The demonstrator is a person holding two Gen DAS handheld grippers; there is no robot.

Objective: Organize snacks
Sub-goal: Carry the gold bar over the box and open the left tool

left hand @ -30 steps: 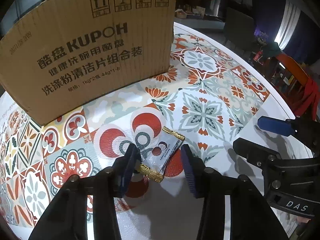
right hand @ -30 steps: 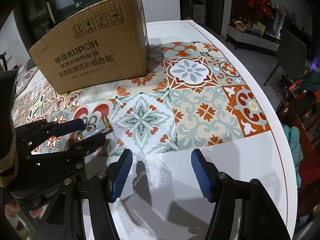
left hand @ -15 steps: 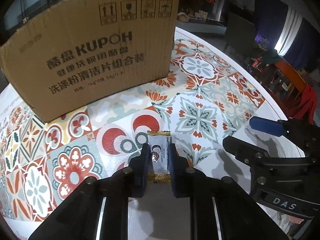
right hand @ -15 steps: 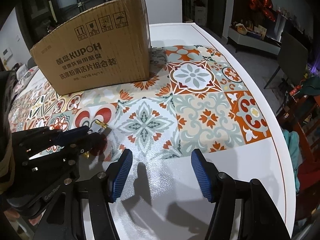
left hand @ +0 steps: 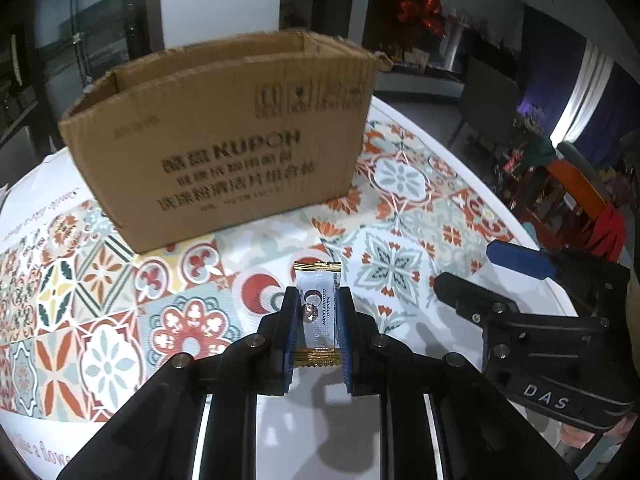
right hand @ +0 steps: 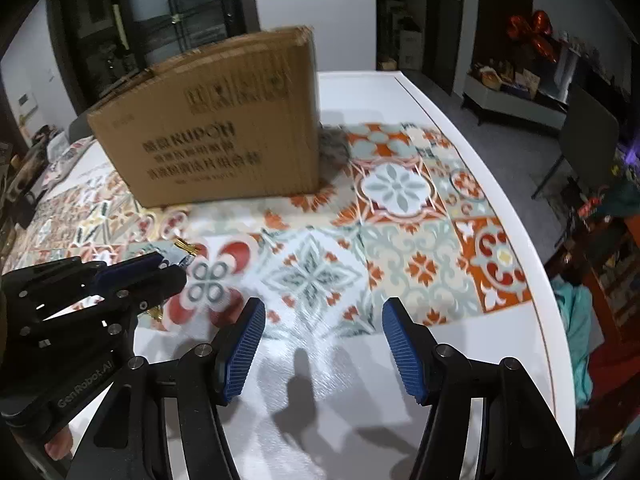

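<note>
My left gripper (left hand: 317, 308) is shut on a small white candy packet (left hand: 318, 312) with gold crimped ends, held lifted above the patterned tablecloth. An open brown cardboard box (left hand: 224, 148) printed KUPOH stands on the table behind it. In the right wrist view the left gripper (right hand: 160, 268) shows at the left with the packet's gold end (right hand: 185, 249) sticking out, and the box (right hand: 216, 140) stands beyond. My right gripper (right hand: 322, 334) is open and empty above the white table front; it also shows at the right of the left wrist view (left hand: 480, 270).
A tiled-pattern cloth (right hand: 400, 216) covers the middle of the white table (right hand: 460, 128). The table's right edge curves close by, with chairs and cloth items (left hand: 580, 200) beyond it. Dark cabinets stand behind the box.
My left gripper closed on the candy packet and lifted it off the cloth. The view rose, so the box's open top now shows. The right gripper stayed open.
</note>
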